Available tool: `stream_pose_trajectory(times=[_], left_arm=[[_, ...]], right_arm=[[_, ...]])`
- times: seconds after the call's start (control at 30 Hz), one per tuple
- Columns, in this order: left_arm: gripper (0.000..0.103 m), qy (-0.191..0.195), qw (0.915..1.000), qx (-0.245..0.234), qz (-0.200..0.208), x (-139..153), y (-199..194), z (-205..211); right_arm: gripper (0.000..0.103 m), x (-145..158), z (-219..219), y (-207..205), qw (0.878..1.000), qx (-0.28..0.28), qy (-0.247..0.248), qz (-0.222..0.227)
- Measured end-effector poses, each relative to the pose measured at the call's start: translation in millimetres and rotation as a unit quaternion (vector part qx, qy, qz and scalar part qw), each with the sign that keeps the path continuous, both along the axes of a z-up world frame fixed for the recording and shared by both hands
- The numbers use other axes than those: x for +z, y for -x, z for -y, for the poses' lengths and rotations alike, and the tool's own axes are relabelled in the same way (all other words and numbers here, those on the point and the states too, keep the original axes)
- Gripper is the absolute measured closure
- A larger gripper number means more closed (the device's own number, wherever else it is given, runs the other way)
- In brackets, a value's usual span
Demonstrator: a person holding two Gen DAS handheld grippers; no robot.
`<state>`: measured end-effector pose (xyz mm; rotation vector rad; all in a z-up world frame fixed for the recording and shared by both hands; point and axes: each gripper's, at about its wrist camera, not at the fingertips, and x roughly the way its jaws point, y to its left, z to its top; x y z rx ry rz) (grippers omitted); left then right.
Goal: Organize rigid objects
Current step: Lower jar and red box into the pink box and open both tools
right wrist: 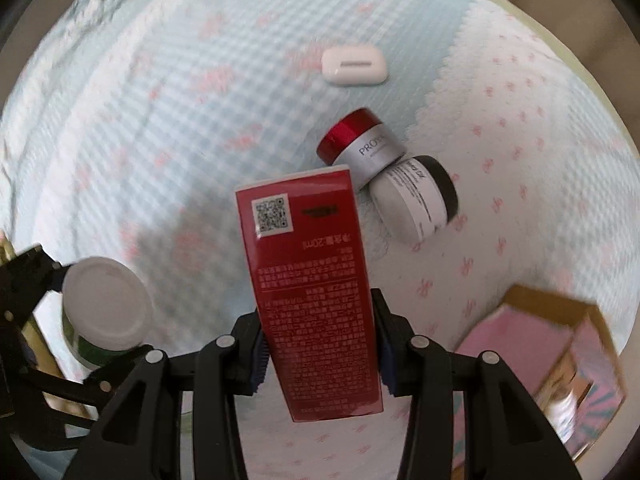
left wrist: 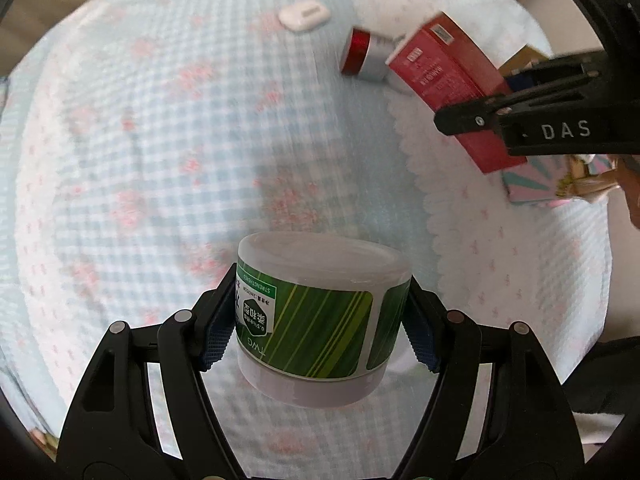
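My left gripper point(left wrist: 320, 320) is shut on a white tub with a green striped label point(left wrist: 320, 312), held above the bedspread; the same tub point(right wrist: 104, 316) shows at the left of the right wrist view. My right gripper point(right wrist: 320, 348) is shut on a tall red carton point(right wrist: 312, 288) with a QR code, also lifted; the carton point(left wrist: 448, 76) appears at the upper right of the left wrist view, clamped by the other gripper's black fingers point(left wrist: 472, 120). On the bedspread lie a red-capped silver jar point(right wrist: 360, 148), a white jar with a black lid point(right wrist: 416, 196) and a white earbud case point(right wrist: 354, 67).
A light blue checked bedspread with pink flowers point(left wrist: 160, 140) covers the surface, with a white scalloped cloth point(right wrist: 520, 140) on its right part. An open cardboard box with a pink lining point(right wrist: 540, 344) sits at the lower right. The bed's edge runs along the rim of both views.
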<state>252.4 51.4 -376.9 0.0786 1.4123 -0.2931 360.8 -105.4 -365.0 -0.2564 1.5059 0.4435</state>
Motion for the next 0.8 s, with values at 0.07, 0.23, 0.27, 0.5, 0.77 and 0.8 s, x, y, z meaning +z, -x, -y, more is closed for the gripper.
stream_pose_trajectory(times=[0.07, 0.23, 0.27, 0.5, 0.77, 0.8], left_arm=[[0.033, 0.002, 0.9999, -0.001, 0.015, 18.9, 9.2, -7.5], [0.033, 0.011, 0.9988, -0.005, 0.047, 71.3, 12.6, 9.7], [0.033, 0.013, 0.9985, -0.005, 0.052, 82.4, 12.4, 14.1], [0.033, 0.026, 0.9951, -0.014, 0.094, 144.1, 24.5, 39.5], [0.033, 0.053, 0.9908, -0.005, 0.124, 196.1, 35.7, 111.1], [0.033, 0.054, 0.9905, -0.004, 0.126, 198.7, 35.9, 119.8]], right_arm=[[0.063, 15.9, 4.9, 6.3, 1.0, -0.02, -0.015, 0.004], [0.063, 68.3, 22.0, 35.4, 0.995, -0.079, -0.058, 0.017], [0.063, 79.7, 26.4, 42.1, 0.994, -0.091, -0.065, 0.019], [0.063, 138.8, 63.7, 82.0, 0.982, -0.153, -0.105, 0.034], [0.063, 183.3, 138.0, 107.1, 0.97, -0.194, -0.131, 0.06], [0.063, 188.4, 150.2, 109.2, 0.969, -0.198, -0.135, 0.064]])
